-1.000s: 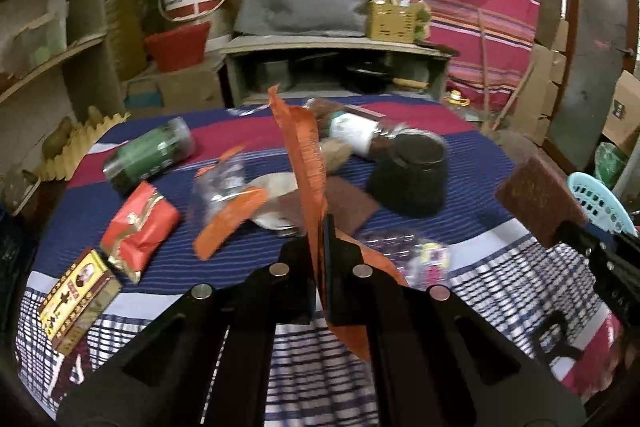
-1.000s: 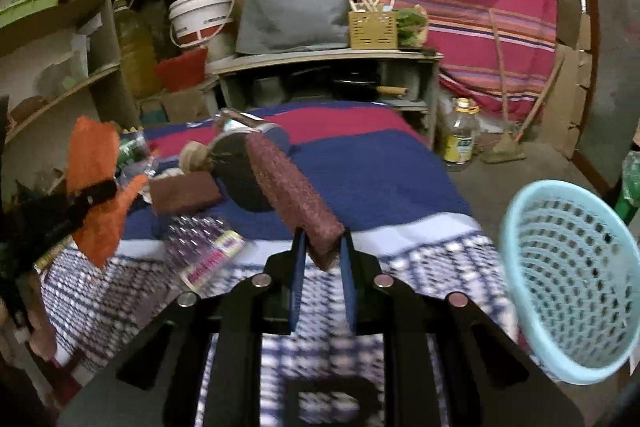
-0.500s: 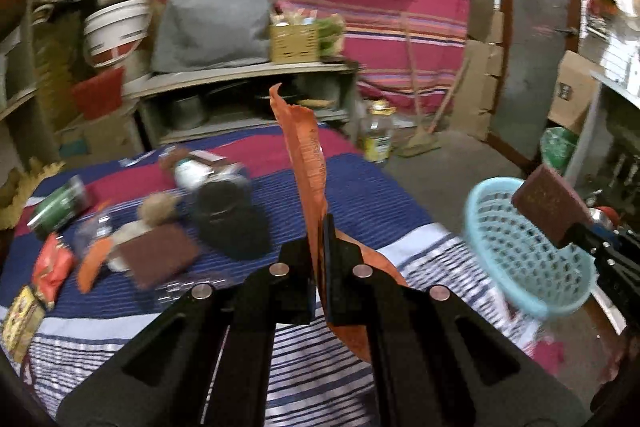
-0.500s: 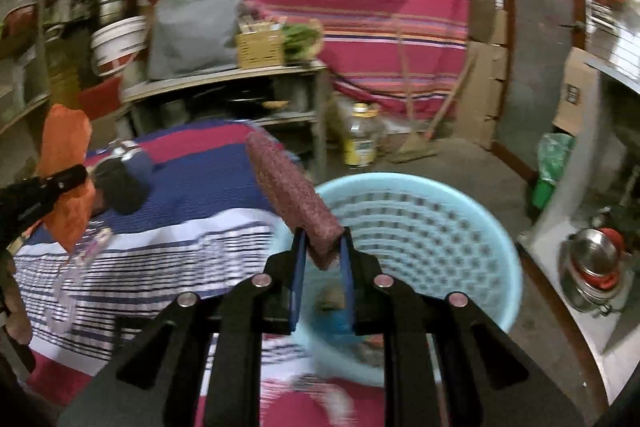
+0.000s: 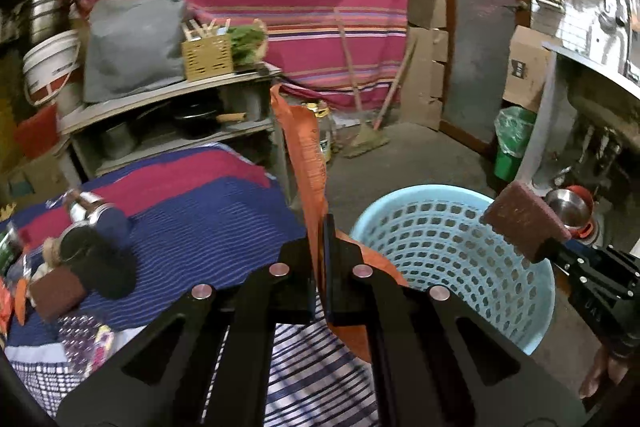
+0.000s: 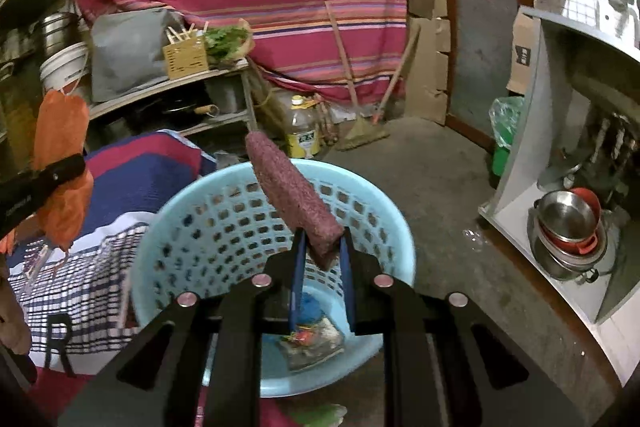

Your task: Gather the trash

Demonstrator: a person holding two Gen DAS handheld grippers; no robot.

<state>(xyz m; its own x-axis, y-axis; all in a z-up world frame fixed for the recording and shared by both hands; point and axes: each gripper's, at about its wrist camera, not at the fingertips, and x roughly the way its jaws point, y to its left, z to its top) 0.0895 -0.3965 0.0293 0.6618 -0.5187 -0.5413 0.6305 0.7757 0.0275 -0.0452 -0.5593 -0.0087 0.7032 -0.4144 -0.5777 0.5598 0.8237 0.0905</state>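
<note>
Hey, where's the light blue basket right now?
The blue basket sits on the floor just past the striped cloth, centre of the right wrist view, under the scouring pad held in the right gripper.

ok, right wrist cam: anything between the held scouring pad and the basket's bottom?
Only air. The scouring pad in the right gripper hangs above the blue basket; wrappers lie at the bottom.
</note>
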